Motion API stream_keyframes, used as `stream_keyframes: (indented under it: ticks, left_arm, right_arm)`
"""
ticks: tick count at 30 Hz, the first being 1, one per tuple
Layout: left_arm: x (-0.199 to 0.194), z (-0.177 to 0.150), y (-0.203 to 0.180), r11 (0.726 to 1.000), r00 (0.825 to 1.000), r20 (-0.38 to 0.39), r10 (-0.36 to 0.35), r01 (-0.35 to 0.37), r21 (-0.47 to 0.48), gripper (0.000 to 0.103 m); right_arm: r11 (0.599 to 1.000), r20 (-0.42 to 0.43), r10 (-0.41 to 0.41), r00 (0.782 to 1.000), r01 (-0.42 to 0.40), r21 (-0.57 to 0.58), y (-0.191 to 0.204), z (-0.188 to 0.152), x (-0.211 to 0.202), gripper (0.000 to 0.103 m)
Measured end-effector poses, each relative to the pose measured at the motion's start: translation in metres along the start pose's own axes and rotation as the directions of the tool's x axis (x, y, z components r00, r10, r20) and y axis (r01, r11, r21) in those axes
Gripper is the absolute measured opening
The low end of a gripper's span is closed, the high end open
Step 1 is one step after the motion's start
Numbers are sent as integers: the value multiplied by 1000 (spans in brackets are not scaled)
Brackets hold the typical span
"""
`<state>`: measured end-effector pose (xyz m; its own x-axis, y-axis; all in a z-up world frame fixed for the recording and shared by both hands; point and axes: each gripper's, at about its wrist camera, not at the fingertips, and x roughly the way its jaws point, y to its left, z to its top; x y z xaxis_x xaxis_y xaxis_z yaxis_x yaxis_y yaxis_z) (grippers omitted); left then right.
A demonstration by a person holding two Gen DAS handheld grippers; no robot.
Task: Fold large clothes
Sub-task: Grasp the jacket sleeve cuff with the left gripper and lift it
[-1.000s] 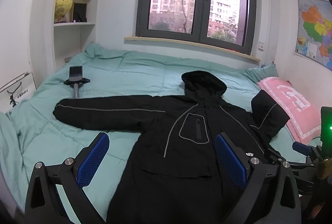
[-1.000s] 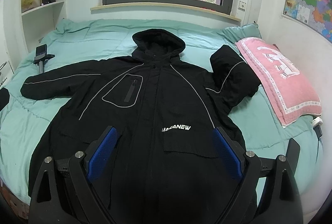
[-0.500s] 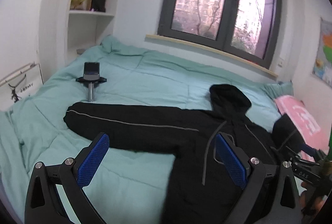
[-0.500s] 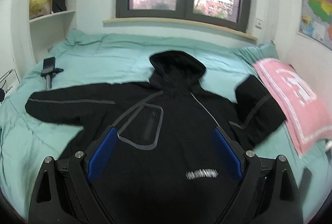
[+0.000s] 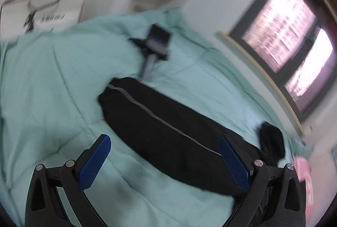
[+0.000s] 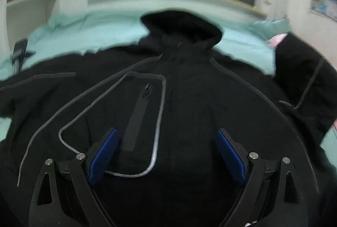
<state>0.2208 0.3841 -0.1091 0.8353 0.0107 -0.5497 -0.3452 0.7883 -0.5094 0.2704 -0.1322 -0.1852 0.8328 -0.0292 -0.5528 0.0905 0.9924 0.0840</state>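
Left hand-held gripper (image 5: 162,155) hangs wide over the jacket (image 6: 189,111) sleeve (image 5: 160,119); right hand-held gripper (image 6: 168,155) wide too; best pinch the cuff, not mid-sleeve.

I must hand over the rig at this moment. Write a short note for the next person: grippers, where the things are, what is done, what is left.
Left gripper: open, empty, above the outstretched sleeve.
Right gripper: open, empty, low over the chest pocket of the black hooded jacket.
Jacket lies front up on the green bed, hood toward the window. The other sleeve is already bent inward.
Done: jacket laid out. Left: all folds; the long sleeve looks like the likely start.
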Motion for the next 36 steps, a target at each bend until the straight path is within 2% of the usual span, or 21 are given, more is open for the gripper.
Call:
stream_keyframes:
  ticks: [4,7,8,9,10,11,12,13,15,16,18,19,21,22,23,24,26,28,31,34,36]
  left_arm:
    - [63,11,17,998,994,-105,-13,6,-64,102]
    - [105,8,22,988,979,-151,135,-145,-58,101]
    - [121,5,29,981,970,-181,162,-178,-77,101]
    - [127,4,32,979,969,-183,166,-184,-89,101]
    - [126,2,29,979,973,-152,171,-186,-88,92]
    - [122,3,24,981,978,-118,171,-180,-70,75]
    - [115,4,15,985,983,-71,166,-169,-37,34]
    - [106,5,6,988,988,-32,152,-152,-2,27]
    - [84,7,-13,993,994,65,88,-93,72,25]
    - [77,6,-20,993,995,88,51,-60,105,25]
    - [77,8,-31,990,998,66,-19,9,140,26]
    - [81,8,-30,991,998,50,-24,18,134,35]
    - [98,7,-26,994,1000,28,11,-14,108,51]
    - [106,5,-20,994,999,15,37,-38,98,51]
    - [116,3,-16,992,996,-7,85,-84,90,47]
    - [129,0,-9,988,990,-38,137,-134,78,29]
    - [131,-5,9,991,991,-42,131,-129,33,25]
    - [129,-2,10,990,989,-31,142,-141,21,24]
    - [121,-5,-9,977,983,-1,183,-182,111,23]
    - [86,-2,-49,970,994,64,84,-96,222,23]
    - [54,-7,-99,949,995,97,-15,-16,315,23]
  right_arm:
    - [1000,-9,15,1000,-15,10,-1,1,3,94]
    - [999,-36,32,999,-31,21,-3,1,10,94]
    - [999,-42,38,998,-37,26,-3,1,11,94]
    - [999,-45,42,998,-40,30,-8,1,14,94]
    - [999,-44,42,998,-40,30,-7,-2,12,94]
    - [999,-46,39,998,-38,26,-6,-2,13,94]
    - [999,-50,37,998,-36,21,-5,-4,11,94]
    - [999,-55,33,998,-32,14,-4,-5,12,94]
    - [1000,-59,25,998,-25,5,-2,-6,12,95]
    - [1000,-59,24,998,-24,5,-2,-6,13,95]
    - [1000,-61,27,998,-27,8,-2,-6,14,95]
    - [1000,-62,28,998,-27,9,-2,-6,14,95]
    - [1000,-62,28,998,-27,9,-2,-6,13,95]
    - [1000,-63,29,998,-28,9,-2,-6,13,95]
    - [1000,-63,30,998,-30,10,-2,-6,14,95]
    - [999,-63,32,997,-31,11,-2,-6,14,95]
    - [999,-62,39,997,-38,15,-3,-6,14,95]
    - [999,-60,46,997,-45,19,-3,-6,15,96]
    - [998,-59,52,997,-50,25,-5,-7,17,96]
    - [998,-60,56,997,-54,28,-6,-6,17,96]
    - [998,-60,57,997,-55,33,-7,-5,16,96]
